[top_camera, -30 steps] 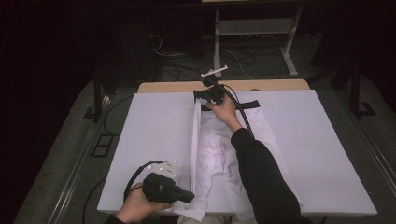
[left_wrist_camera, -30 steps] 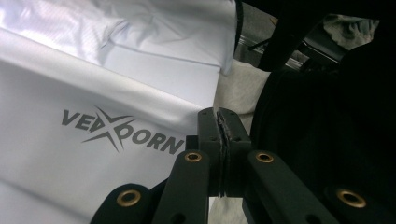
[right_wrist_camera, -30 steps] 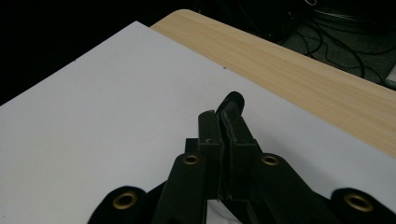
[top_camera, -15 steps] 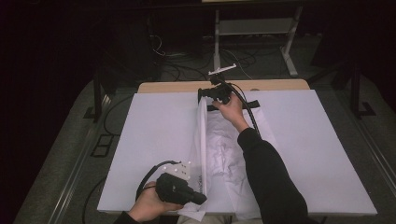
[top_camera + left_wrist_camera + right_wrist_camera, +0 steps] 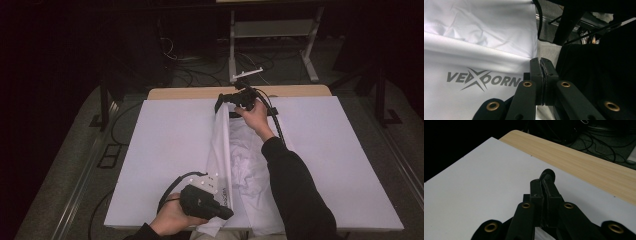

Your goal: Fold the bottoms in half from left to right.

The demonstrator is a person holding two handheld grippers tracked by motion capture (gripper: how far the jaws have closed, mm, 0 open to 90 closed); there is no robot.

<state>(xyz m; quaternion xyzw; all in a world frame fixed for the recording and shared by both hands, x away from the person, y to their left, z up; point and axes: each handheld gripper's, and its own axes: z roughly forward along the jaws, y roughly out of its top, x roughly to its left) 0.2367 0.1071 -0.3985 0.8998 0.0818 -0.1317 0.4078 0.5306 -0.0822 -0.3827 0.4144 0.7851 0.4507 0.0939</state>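
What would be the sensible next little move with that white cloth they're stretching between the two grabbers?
Probably carry the raised edge sideways and lay it flat. The left gripper and right gripper are both shut on the white garment, holding one long edge taut and lifted above the white table cover, while the rest lies crumpled beside the person's sleeve.

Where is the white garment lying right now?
In the high view the white garment lies mid-table on the white board, stretched between the left gripper near and the right gripper far.
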